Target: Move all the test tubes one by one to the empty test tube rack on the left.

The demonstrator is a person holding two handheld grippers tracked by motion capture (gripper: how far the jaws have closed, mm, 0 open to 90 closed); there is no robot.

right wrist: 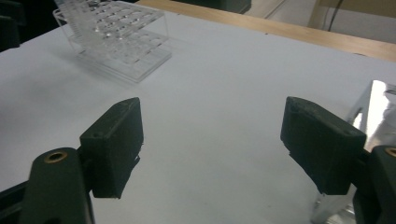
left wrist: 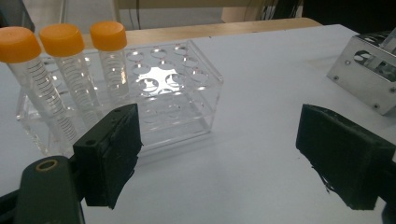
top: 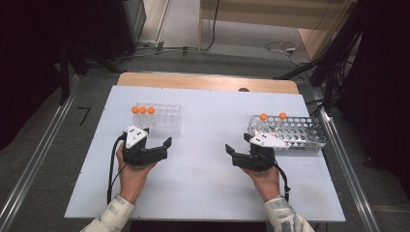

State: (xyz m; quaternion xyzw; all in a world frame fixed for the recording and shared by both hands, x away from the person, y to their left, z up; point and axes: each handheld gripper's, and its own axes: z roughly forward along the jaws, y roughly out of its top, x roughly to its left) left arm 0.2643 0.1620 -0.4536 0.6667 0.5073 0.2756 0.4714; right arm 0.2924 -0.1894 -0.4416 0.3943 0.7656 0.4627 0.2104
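Tubes, three orange-capped (left wrist: 60,39), upright in clear rack (top: 162,118) at far left of white tabletop (top: 203,183). Two more orange-capped tubes (top: 272,116) stand in metal rack (top: 302,133), far right. My left gripper (top: 157,143) just before clear rack, jaws wide, empty. My right gripper (top: 240,151) beside metal rack, jaws wide, empty.

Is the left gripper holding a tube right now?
No, the left gripper has its jaws wide apart over bare table, and the three orange-capped tubes stand in the clear rack.
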